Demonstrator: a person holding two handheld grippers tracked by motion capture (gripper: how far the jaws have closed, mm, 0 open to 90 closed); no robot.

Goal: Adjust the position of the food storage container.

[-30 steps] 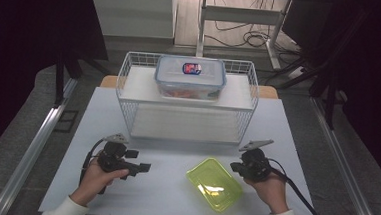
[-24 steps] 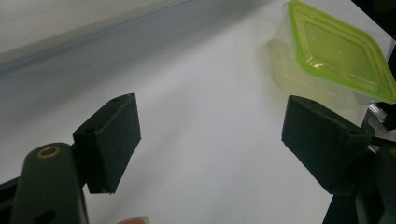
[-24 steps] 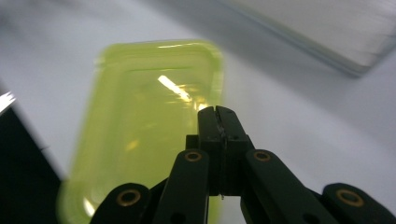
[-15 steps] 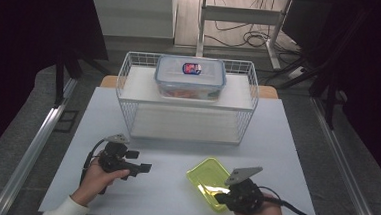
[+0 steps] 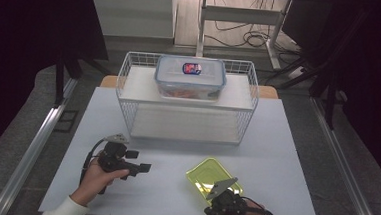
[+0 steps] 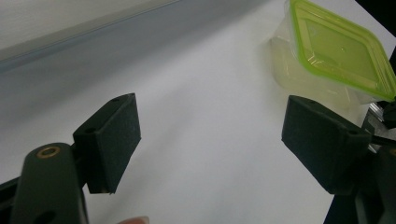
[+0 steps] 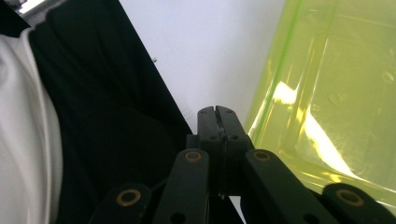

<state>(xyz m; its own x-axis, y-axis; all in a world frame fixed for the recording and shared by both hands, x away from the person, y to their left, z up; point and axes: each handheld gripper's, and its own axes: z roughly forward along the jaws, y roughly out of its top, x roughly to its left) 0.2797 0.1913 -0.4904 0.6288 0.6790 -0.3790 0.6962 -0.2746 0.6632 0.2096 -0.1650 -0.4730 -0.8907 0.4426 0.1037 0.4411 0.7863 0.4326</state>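
The green-lidded container [image 5: 213, 179] is sitting on the white table [image 5: 285, 158] near its front edge. I'm holding my right gripper [image 7: 215, 112] just beside its lid, jaws pressed together on nothing. My left gripper [image 6: 210, 140] is resting well apart, jaws spread wide and empty.

A lab or test room: a white table [image 5: 286, 143] stands between black curtains [image 5: 37, 38], with metal rails [image 5: 36, 143] on the floor and loose cables [image 5: 253, 38] behind.
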